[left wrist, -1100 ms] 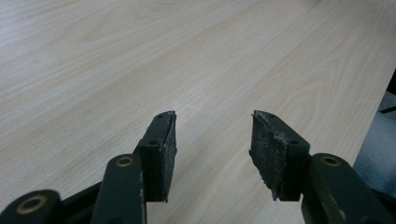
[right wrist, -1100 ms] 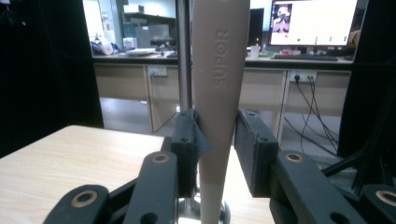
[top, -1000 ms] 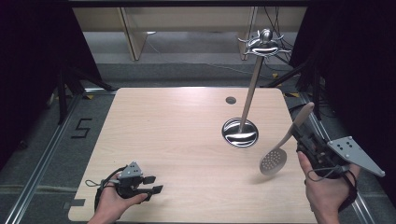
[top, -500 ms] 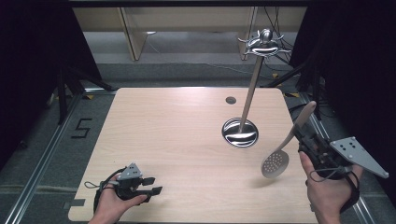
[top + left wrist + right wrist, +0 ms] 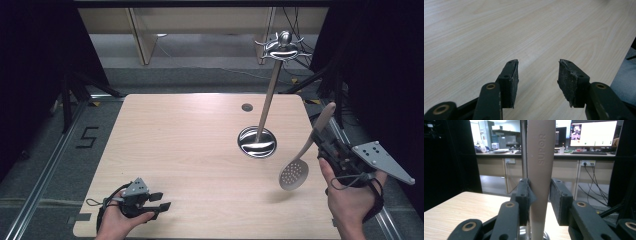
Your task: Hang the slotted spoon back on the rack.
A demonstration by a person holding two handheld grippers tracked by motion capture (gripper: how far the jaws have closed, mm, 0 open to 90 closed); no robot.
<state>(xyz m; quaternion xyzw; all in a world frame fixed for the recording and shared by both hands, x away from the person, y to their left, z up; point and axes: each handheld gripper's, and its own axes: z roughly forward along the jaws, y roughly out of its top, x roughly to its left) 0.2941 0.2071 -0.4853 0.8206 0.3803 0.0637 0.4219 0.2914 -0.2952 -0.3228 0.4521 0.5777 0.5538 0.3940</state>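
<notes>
Right gripper view: skimmer handle [image 5: 541,170] between the jaws.

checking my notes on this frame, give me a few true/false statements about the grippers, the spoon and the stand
1. The right gripper holds the slotted spoon by its handle. True.
2. The spoon's perforated bowl rests flat on the table. False: it hangs above the wood, casting a shadow below.
3. The left gripper is shut on something. False: its jaws stand apart with nothing between them, over bare wood.
4. The utensil stand is upright near the table's right side, with hooks at its top. True.
5. The spoon hangs from a hook on the stand. False: it is in the right gripper, apart from the stand.
</notes>
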